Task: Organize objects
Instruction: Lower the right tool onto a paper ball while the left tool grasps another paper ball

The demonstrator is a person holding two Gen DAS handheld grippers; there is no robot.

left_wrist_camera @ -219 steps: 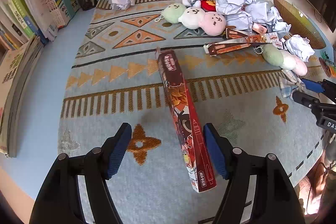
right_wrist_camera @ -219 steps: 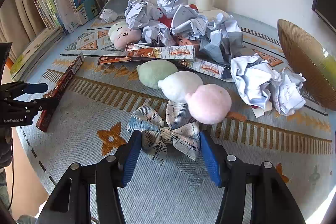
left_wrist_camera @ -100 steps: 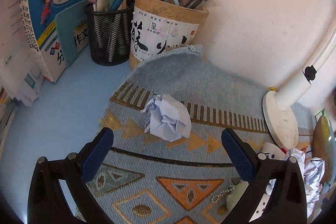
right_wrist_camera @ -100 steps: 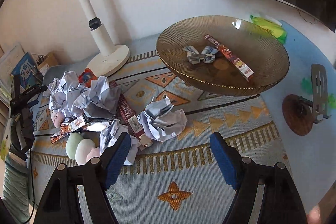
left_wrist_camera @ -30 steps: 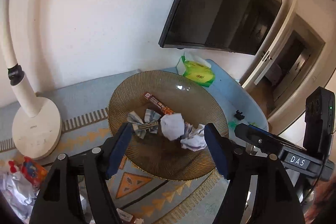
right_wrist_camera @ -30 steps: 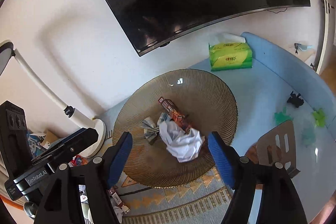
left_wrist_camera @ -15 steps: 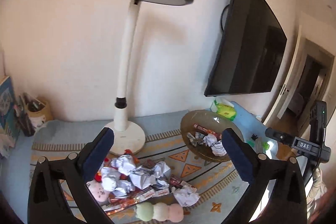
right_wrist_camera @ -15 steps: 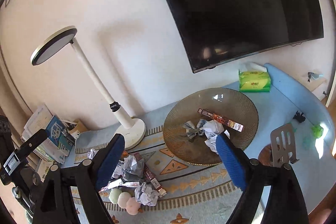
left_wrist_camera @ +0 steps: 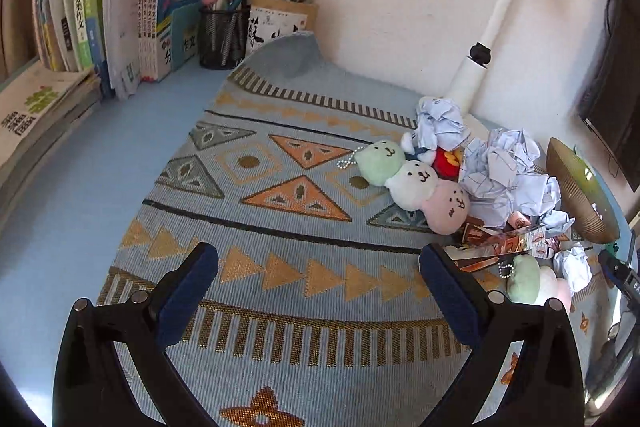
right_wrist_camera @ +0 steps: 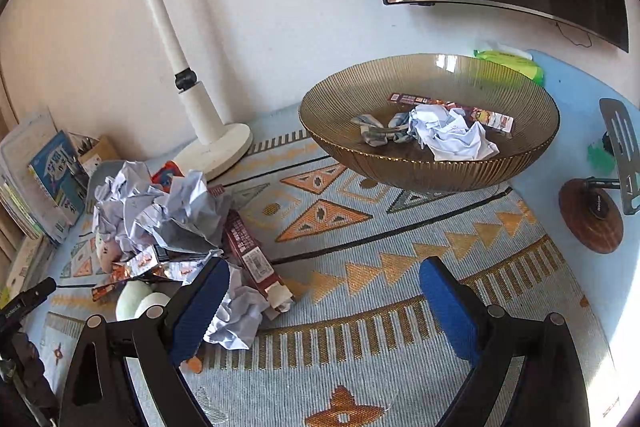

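Two hand-held grippers: both empty, nothing between the pads.
Left hand-held gripper point(left_wrist_camera: 318, 293): jaws wide, easing slightly narrower; it hovers over bare mat point(left_wrist_camera: 280, 131).
Right hand-held gripper point(right_wrist_camera: 324, 303): jaws opening, already wide; it hangs over the mat between the pile and the bowl point(right_wrist_camera: 400, 163).
Just changed: a second ago both cameras looked down into the bowl with jaws narrower, paper balls under them. Now both have swung back toward the clutter with jaws spread. Reads as a drop-off done, return leg in progress.
Bowl contents: plaid bow point(right_wrist_camera: 378, 129), long snack box point(right_wrist_camera: 480, 113), crumpled paper point(right_wrist_camera: 452, 135).
Left to sort: paper-ball pile point(left_wrist_camera: 500, 167), three-ball plush point(left_wrist_camera: 412, 179), second plush point(left_wrist_camera: 536, 283), foil wrappers point(left_wrist_camera: 504, 243), dark red box point(right_wrist_camera: 250, 255), stray paper ball point(right_wrist_camera: 236, 319).
Pile location: on the mat beside the lamp base point(right_wrist_camera: 216, 151), well apart from the bowl.
Left view, far side: books point(left_wrist_camera: 120, 19) and pen cup point(left_wrist_camera: 222, 35), standing upright and tidy.
Progress estimate: early-to-mid; most clutter is out of the bowl.
Next pick, my guess: right takes the stray paper ball just beside its left pad; left goes for the three-ball plush.
Risk: wrappers and boxes are tangled under the paper, so one grab may drag neighbours.
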